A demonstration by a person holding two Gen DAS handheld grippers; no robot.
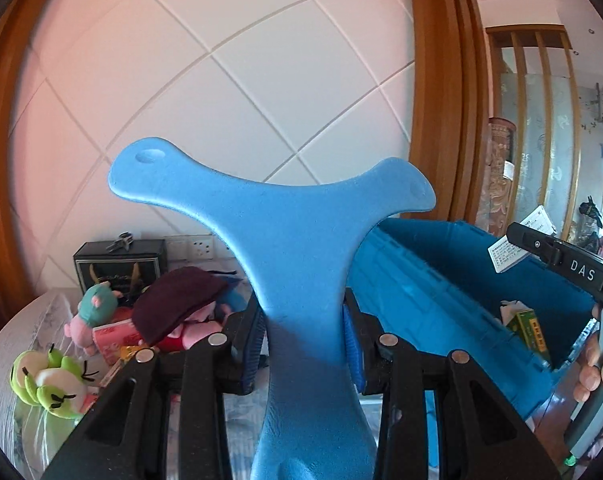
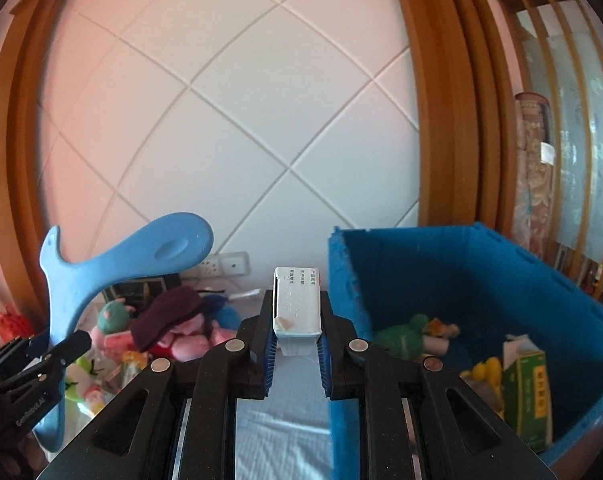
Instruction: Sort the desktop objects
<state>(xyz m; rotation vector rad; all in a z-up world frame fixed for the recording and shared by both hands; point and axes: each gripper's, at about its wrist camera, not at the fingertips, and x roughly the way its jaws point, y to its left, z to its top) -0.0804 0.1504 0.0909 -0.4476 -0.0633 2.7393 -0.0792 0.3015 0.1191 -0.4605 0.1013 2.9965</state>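
Note:
A blue three-armed boomerang-shaped toy [image 1: 301,240] is raised in front of the wall, and my left gripper [image 1: 303,332] is shut on its stem between the blue pads. In the right wrist view the toy [image 2: 121,264] and the left gripper [image 2: 59,346] show at the lower left. My right gripper [image 2: 297,344] is shut on a small white printed box [image 2: 297,304], held up just left of the blue crate's [image 2: 421,264] near corner. The left wrist view shows the white box [image 1: 509,254] in the right gripper [image 1: 541,248] above the crate [image 1: 441,280].
The crate holds a green plush [image 2: 401,340], a yellow toy [image 2: 485,372] and a green carton [image 2: 527,392]. To the left, a pile of plush toys [image 1: 101,320], a maroon cloth [image 1: 177,300] and a black box [image 1: 117,268] lie on the table. A person's hand [image 1: 597,372] grips the right tool.

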